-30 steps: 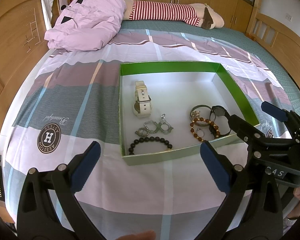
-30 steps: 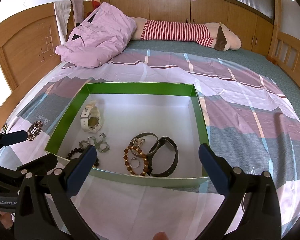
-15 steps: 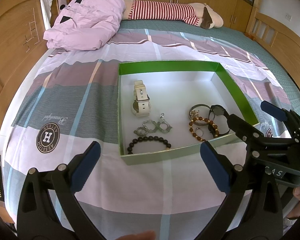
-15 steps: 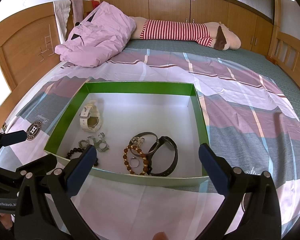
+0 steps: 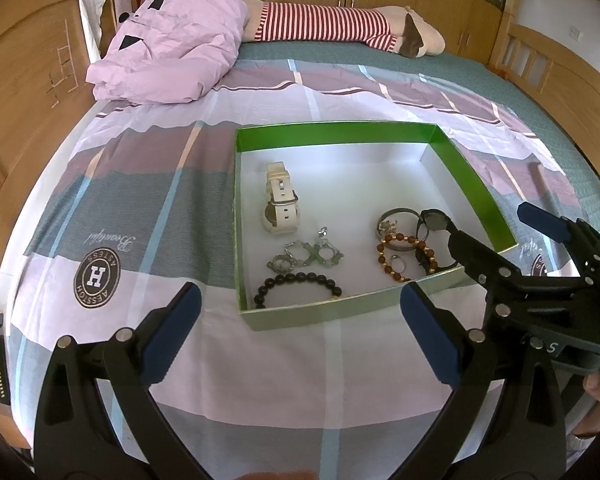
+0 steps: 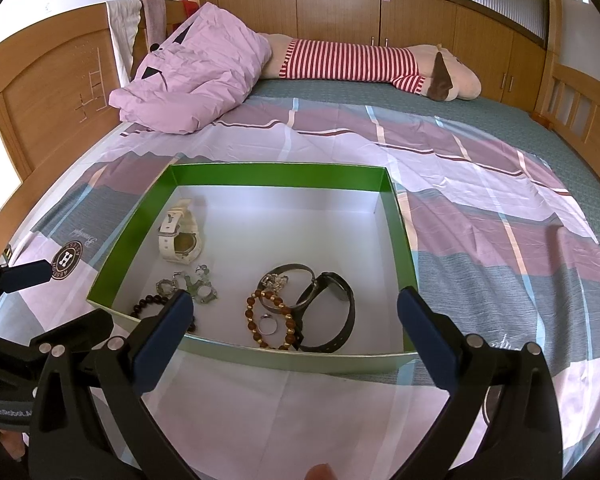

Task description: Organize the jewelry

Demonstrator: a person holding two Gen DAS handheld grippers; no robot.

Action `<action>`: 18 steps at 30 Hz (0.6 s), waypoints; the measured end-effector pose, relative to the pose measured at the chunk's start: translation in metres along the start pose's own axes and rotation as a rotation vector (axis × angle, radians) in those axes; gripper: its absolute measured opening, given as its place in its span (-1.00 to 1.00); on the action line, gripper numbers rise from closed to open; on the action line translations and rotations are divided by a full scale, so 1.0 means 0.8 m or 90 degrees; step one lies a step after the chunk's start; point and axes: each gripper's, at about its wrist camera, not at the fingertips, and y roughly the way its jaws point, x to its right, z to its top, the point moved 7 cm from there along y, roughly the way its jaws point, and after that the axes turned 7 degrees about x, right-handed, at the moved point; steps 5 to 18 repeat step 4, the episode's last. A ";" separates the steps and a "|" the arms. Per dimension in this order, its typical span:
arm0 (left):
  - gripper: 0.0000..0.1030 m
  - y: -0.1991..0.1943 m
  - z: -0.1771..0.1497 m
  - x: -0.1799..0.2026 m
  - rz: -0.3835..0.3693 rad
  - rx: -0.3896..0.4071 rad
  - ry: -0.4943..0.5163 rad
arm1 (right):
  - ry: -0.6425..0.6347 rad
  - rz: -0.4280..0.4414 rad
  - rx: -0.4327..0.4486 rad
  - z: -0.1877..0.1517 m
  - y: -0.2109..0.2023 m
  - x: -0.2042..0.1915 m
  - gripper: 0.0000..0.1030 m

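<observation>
Jewelry lies in the green box (image 6: 396, 216) on the bed (image 6: 480, 208); amber bracelet (image 6: 270, 322), ring (image 6: 268, 325) and black watch (image 6: 332, 316) overlap. Both grippers' jaws stand apart, empty. Grabbing one may drag its tangled neighbours.

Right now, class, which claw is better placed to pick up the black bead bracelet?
Left, probably. The black bead bracelet lies at the box's near-left corner, directly ahead of the open left claw; the right claw faces the amber beads.
</observation>
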 end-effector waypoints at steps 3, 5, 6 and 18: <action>0.96 -0.007 0.004 -0.006 0.018 0.020 -0.006 | 0.002 0.002 -0.004 -0.003 0.003 0.000 0.97; 0.96 -0.010 0.005 -0.007 0.021 0.027 -0.010 | 0.002 0.004 -0.004 -0.005 0.003 0.001 0.97; 0.96 -0.010 0.005 -0.007 0.021 0.027 -0.010 | 0.002 0.004 -0.004 -0.005 0.003 0.001 0.97; 0.96 -0.010 0.005 -0.007 0.021 0.027 -0.010 | 0.002 0.004 -0.004 -0.005 0.003 0.001 0.97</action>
